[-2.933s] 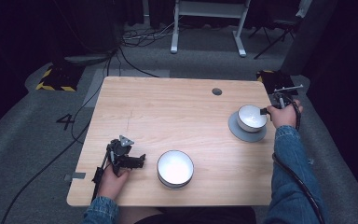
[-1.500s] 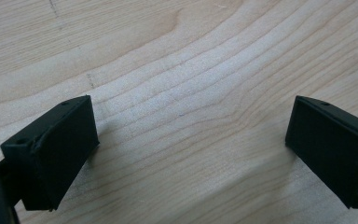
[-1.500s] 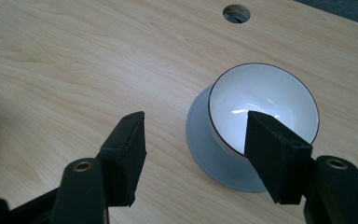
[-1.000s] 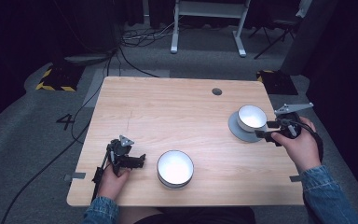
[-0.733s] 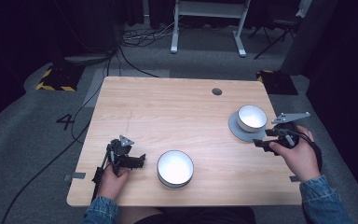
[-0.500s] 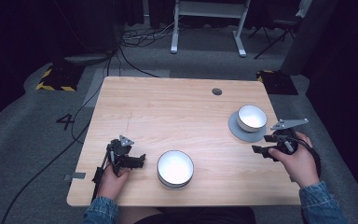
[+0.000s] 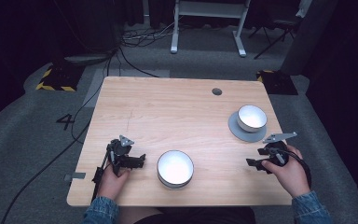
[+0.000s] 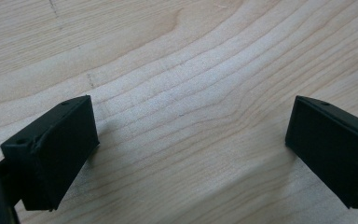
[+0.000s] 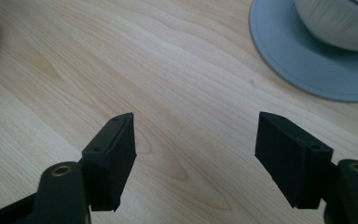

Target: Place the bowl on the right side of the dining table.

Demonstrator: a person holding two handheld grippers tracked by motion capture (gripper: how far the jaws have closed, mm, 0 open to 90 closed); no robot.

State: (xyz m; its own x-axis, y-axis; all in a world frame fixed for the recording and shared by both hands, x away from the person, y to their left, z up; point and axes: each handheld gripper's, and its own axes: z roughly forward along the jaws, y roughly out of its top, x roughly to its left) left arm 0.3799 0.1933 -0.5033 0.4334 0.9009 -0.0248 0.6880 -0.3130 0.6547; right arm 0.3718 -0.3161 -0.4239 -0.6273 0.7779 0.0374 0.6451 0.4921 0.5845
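The right gripper [image 7: 255, 163] sits low over the wooden surface [image 7: 168, 112], on the person's side of the grey plate [image 7: 243, 131] and well clear of it, its jaws wide apart with nothing between them; they have just been opening a little further. In the right gripper view, bare wood lies between the two black jaws, and the grey plate [image 9: 303, 70] lies beyond them with the white bowl [image 9: 340, 23] standing on it. In the high view that white bowl [image 7: 252, 117] sits on the plate near the surface's far right part. A second white bowl [image 7: 175, 168] stands well to the left of the plate, near the person's edge. The left gripper [image 7: 137, 161] rests further left of this bowl, just beside it, jaws wide and empty over plain wood.
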